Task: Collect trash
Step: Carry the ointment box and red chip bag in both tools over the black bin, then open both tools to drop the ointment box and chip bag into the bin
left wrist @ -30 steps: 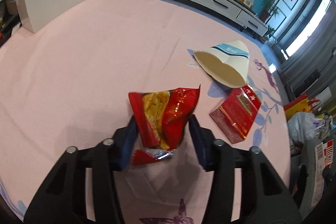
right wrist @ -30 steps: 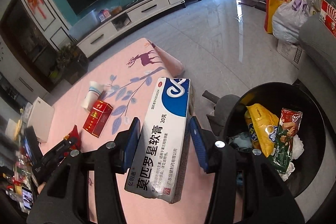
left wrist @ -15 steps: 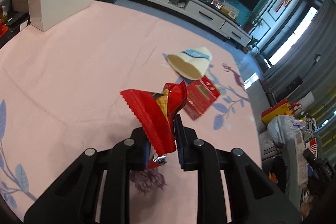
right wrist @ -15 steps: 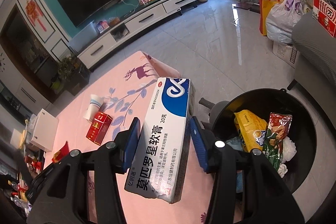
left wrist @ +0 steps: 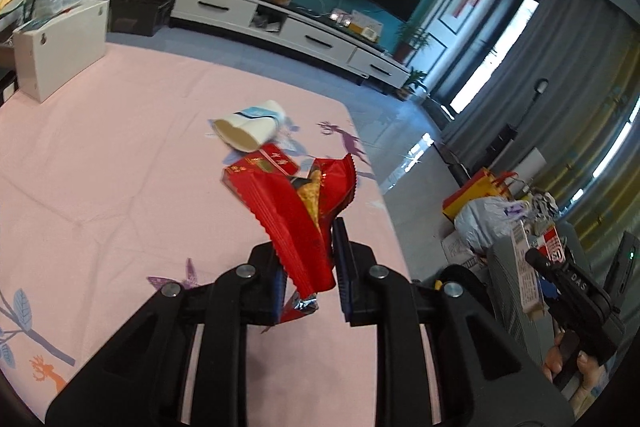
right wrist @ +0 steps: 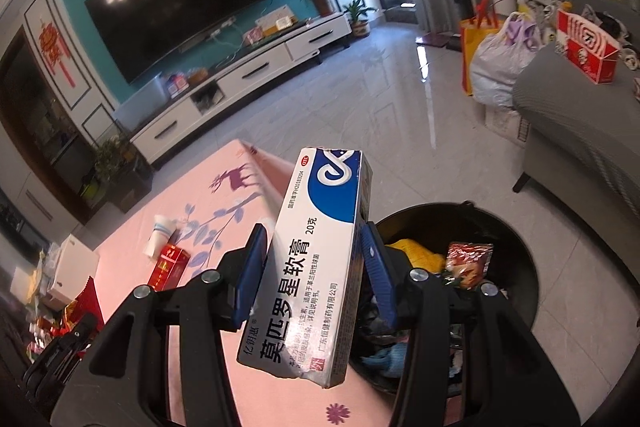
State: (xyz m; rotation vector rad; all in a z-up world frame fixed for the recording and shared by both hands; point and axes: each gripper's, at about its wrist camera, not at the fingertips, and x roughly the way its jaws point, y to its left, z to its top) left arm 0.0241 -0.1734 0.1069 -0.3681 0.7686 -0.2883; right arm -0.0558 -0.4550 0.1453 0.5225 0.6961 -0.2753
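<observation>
My left gripper (left wrist: 308,251) is shut on a red snack wrapper (left wrist: 300,215) and holds it above the pink tablecloth (left wrist: 100,187). Beyond it a red box (left wrist: 264,165) and a white paper cup (left wrist: 250,127) lie on the cloth. My right gripper (right wrist: 312,259) is shut on a white and blue medicine box (right wrist: 316,259), held near the table's edge beside the black trash bin (right wrist: 516,255). The bin holds several wrappers. The cup (right wrist: 160,239) and red box (right wrist: 168,267) also show in the right wrist view.
A white box (left wrist: 60,43) stands at the far left of the table. A TV cabinet (left wrist: 288,31) lines the back wall. Bags (right wrist: 496,63) and a grey sofa (right wrist: 580,123) stand on the tiled floor right of the bin.
My left gripper closed on the red wrapper, lifted it off the cloth and swung right toward the table edge. My right gripper kept the medicine box and tilted up near the bin.
</observation>
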